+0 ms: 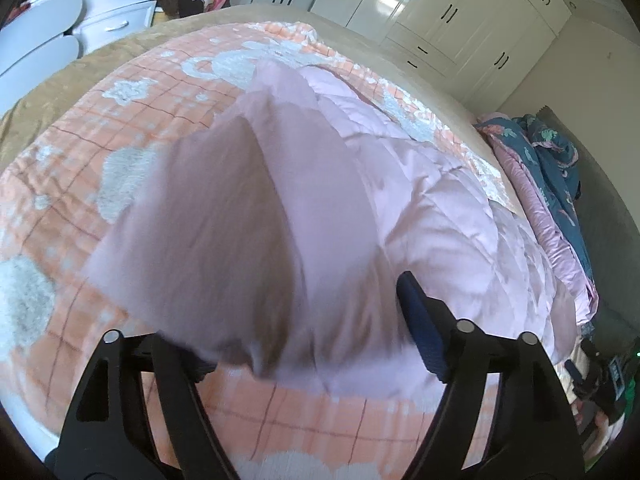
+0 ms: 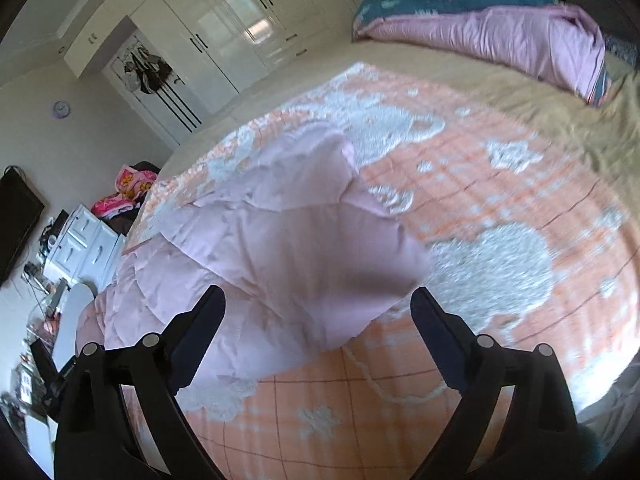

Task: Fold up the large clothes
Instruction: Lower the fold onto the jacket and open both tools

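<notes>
A large pale pink quilted jacket (image 1: 420, 200) lies on an orange checked blanket (image 1: 72, 184) on the bed. In the left wrist view a loose flap of the jacket (image 1: 224, 240) hangs blurred between the fingers of my left gripper (image 1: 304, 340); the jaws stand wide apart and the left fingertip is hidden behind the cloth. In the right wrist view the jacket (image 2: 248, 248) lies ahead, and one blurred flap (image 2: 360, 280) reaches between the fingers of my right gripper (image 2: 316, 300), which is open with nothing clamped.
A folded teal and pink quilt (image 2: 500, 28) lies at the bed's far edge, also seen in the left wrist view (image 1: 548, 184). White wardrobes (image 1: 440, 8) line the wall. White drawers (image 2: 80, 240) and clutter stand beside the bed. The blanket (image 2: 520, 184) lies on a tan sheet (image 2: 580, 120).
</notes>
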A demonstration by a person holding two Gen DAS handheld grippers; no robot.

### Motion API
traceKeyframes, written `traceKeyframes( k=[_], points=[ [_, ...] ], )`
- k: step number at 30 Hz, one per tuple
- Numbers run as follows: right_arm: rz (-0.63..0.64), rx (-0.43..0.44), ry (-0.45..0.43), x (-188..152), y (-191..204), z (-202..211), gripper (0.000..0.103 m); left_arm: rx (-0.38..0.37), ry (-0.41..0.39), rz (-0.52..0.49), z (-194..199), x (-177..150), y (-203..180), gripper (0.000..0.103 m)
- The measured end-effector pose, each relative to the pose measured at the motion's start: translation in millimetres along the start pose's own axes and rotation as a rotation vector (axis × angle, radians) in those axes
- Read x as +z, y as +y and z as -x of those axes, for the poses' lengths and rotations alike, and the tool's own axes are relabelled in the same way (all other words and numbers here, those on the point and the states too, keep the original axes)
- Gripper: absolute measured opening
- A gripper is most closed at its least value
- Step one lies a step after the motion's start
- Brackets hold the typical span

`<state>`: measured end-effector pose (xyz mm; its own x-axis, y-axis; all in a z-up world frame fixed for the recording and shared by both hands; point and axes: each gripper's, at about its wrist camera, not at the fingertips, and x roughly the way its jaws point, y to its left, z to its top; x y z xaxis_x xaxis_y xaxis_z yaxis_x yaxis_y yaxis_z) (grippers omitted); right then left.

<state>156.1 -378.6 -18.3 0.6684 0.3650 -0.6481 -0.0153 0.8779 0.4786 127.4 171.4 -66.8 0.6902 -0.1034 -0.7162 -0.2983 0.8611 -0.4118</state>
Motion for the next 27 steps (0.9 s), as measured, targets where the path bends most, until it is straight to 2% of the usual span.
traceKeyframes(
  k=[7, 10, 19, 27],
  points=[
    [0.072, -0.014, -0.062, -4.5, 5.5, 39.2, 0.094, 0.018, -0.023, -0.027, 28.0, -8.2, -2.3, 0.079],
    [0.096, -0.015, -0.085, -7.1, 10.1, 53.9, 0.099, 0.021, -0.041, -0.034, 41.3, -11.7, -3.5, 0.080],
    [0.206, 0.024, -0.175, -17.4, 43.8, 103.0, 0.099, 0.020, -0.151, -0.096, 98.2, -15.6, -23.4, 0.093],
    [0.325, 0.041, -0.240, -33.6, 78.4, 136.9, 0.099, 0.000, -0.182, -0.164, 125.5, -28.2, -48.4, 0.094]
  ],
)
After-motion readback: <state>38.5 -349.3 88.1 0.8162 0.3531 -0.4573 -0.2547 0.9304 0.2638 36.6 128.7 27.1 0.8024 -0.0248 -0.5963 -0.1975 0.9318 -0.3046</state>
